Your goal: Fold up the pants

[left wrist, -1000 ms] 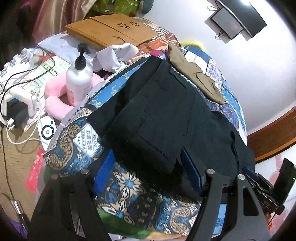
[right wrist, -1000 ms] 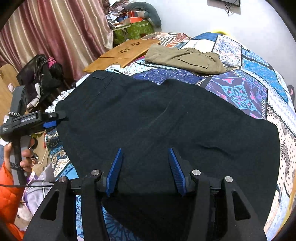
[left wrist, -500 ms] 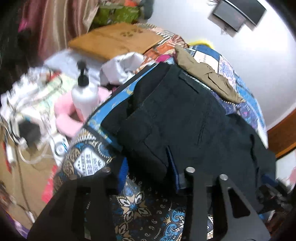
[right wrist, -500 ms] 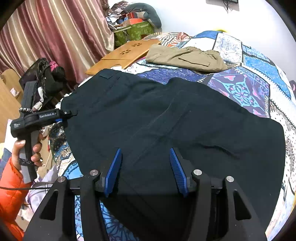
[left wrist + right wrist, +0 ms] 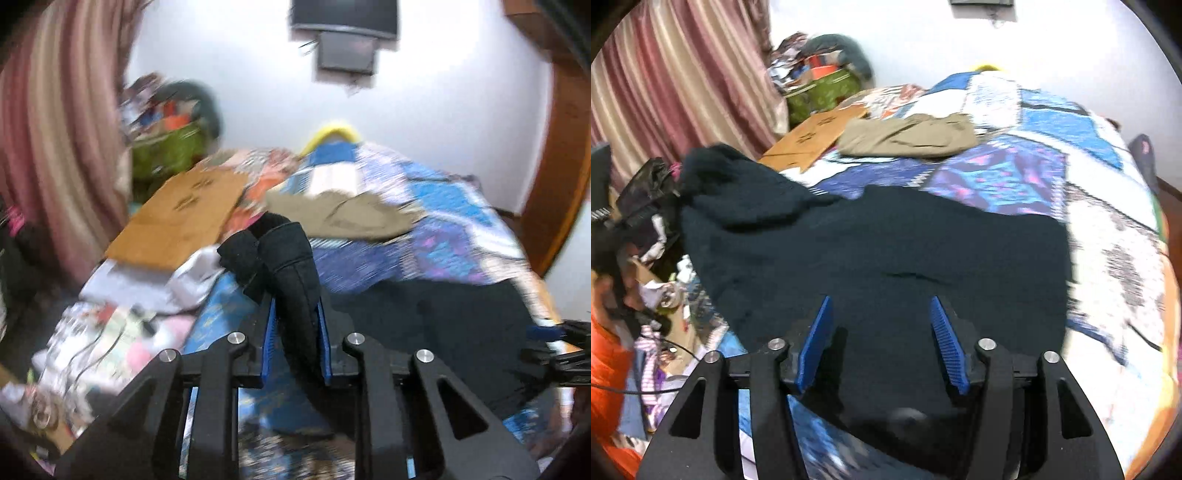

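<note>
Left gripper (image 5: 295, 328) pinches a bunch of the black pants (image 5: 886, 254), right gripper (image 5: 882, 339) sits wide open holding nothing.

We've got one end of the pants lifted off the patchwork bedspread (image 5: 1071, 147), the rest lying flat under our open right fingers. Tan pants (image 5: 908, 136) sit further back, well apart.

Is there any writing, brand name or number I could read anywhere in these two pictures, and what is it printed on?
No text can be read in either view.
Brown board: it carries cut-out marks, not letters.
Wall screen: dark and blurred, nothing legible.
Clutter beside the bed: any print there is smeared by motion blur.
Black pants, khaki garment and left gripper: no label visible.
</note>
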`<state>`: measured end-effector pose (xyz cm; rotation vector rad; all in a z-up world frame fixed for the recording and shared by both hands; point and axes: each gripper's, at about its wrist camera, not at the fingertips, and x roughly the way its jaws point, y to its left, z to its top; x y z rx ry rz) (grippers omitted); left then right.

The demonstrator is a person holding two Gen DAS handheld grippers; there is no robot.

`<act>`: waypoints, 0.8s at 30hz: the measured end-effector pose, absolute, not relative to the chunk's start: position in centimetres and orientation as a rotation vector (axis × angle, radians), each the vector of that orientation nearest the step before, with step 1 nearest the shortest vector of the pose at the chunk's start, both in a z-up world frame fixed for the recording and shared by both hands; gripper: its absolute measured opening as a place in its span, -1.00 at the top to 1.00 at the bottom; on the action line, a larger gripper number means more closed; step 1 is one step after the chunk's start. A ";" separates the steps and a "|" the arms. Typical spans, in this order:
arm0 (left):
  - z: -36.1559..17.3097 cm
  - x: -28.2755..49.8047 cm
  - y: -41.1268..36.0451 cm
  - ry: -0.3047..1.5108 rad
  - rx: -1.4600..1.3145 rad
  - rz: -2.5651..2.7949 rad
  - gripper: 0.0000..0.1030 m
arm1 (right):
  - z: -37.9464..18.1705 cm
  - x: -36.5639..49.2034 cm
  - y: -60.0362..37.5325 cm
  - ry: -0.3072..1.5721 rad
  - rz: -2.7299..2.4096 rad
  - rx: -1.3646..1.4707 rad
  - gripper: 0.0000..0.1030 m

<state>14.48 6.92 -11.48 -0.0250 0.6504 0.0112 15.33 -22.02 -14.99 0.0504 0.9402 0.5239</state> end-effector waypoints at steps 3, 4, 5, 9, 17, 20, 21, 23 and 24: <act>-9.4 14.9 4.4 0.620 -0.003 -0.080 0.67 | -15.1 14.8 -24.6 0.947 0.451 0.049 -0.06; -8.9 15.1 3.4 0.608 0.012 -0.104 0.68 | -15.1 14.5 -25.5 0.948 0.431 0.056 -0.06; -8.5 15.2 2.5 0.598 0.027 -0.120 0.69 | -15.1 14.3 -26.2 0.948 0.417 0.060 -0.06; -7.4 15.8 -1.2 0.587 0.042 -0.231 0.72 | -16.0 13.1 -28.5 0.965 0.360 0.088 -0.06; -7.0 16.1 -9.0 0.598 0.078 -0.429 0.75 | -18.0 12.8 -28.9 0.978 0.373 0.132 -0.12; -7.3 15.5 -12.2 0.603 0.100 -0.493 0.75 | -18.1 12.7 -28.7 0.964 0.376 0.126 -0.14; -7.4 15.4 -13.2 0.605 0.106 -0.512 0.75 | -18.2 12.7 -28.8 0.962 0.378 0.126 -0.14; -7.9 15.1 -15.3 0.613 0.122 -0.553 0.75 | -18.2 12.7 -28.9 0.961 0.383 0.139 -0.14; -8.2 15.0 -15.8 0.615 0.126 -0.565 0.75 | -18.3 12.6 -29.0 0.960 0.386 0.141 -0.14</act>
